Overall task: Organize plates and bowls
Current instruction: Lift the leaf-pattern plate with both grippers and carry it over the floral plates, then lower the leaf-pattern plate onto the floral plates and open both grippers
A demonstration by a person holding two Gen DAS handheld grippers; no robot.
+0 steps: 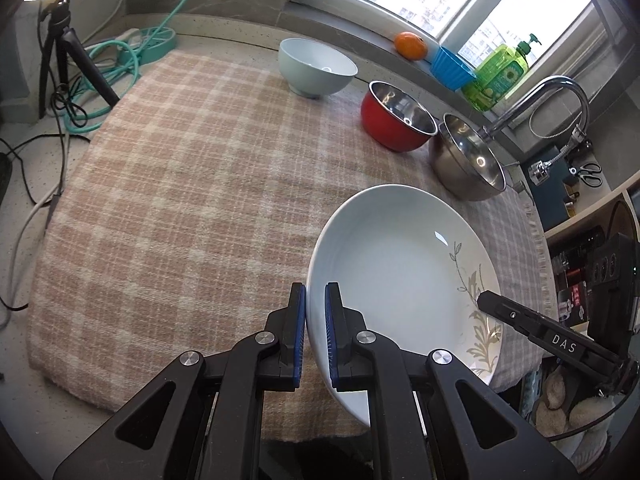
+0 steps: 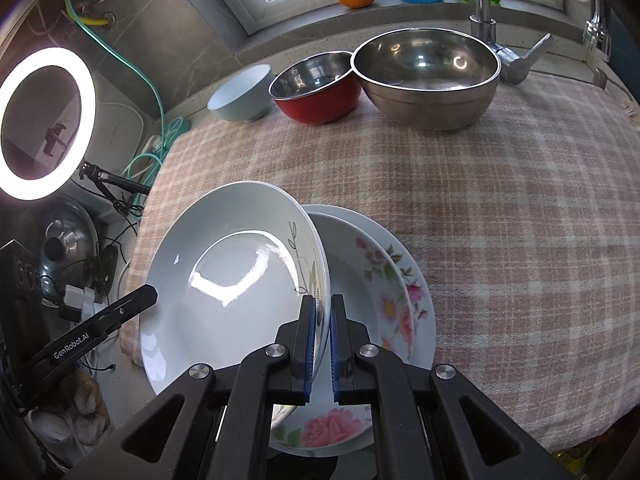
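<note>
A white plate with a grey leaf pattern (image 1: 400,272) is held tilted between both grippers. My left gripper (image 1: 316,320) is shut on its left rim. My right gripper (image 2: 322,328) is shut on its right rim; the same plate (image 2: 224,280) shows in the right wrist view. A floral plate (image 2: 384,280) lies on the checked cloth (image 2: 480,240) beneath and to the right of it. A pale blue bowl (image 1: 316,66), a red steel-lined bowl (image 1: 396,120) and a large steel bowl (image 1: 468,160) stand in a row at the back.
A faucet (image 1: 540,100) rises behind the steel bowl. An orange (image 1: 410,45), a blue cup (image 1: 452,67) and a green soap bottle (image 1: 500,72) sit on the sill. A ring light (image 2: 40,120), tripod (image 1: 68,64) and cables are at the left.
</note>
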